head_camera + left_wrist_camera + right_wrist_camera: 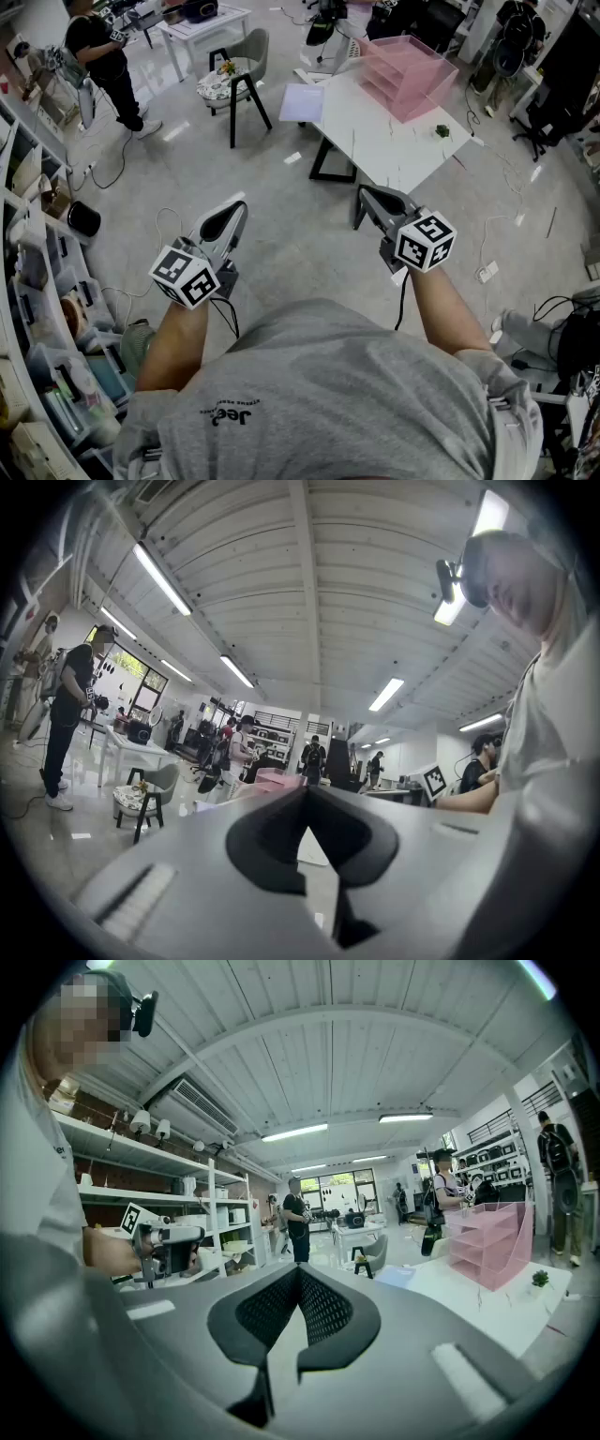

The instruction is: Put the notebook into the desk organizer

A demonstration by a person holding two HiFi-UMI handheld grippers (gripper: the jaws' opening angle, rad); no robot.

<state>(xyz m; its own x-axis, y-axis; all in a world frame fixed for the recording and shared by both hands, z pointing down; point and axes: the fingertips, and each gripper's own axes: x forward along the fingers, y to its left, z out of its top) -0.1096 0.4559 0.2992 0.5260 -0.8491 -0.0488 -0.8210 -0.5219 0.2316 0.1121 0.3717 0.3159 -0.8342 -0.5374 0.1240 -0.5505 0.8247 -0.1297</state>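
Stood back from the white table (pixel 394 150), with open grey floor (pixel 281 197) in between. Held the left gripper (pixel 240 206) low and to the left of the body, tips aimed ahead — jaws pressed together tip to tip in its own view, gripping nothing. Held the right gripper (pixel 362 193) level with it on the other side, well apart from the first. Found its ribbed pads likewise closed to a thin seam, with nothing caught between.

Saw the notebook (pixel 302 103), pale lilac, lying flat at the table's left end, well apart from both claws and touched by neither. Saw the desk organizer (pixel 411 73) — pink, translucent, stacked in open tiers — standing toward the far side of the same table, near the notebook but apart from it. Noted a small green plant (pixel 442 130) on the tabletop to the organizer's right.

Noted a chair (pixel 240 67) with a patterned seat cushion beyond the table's left end, and a person (pixel 101 58) in black standing farther off at the upper left. Had cluttered shelves (pixel 37 309) close along the left side.
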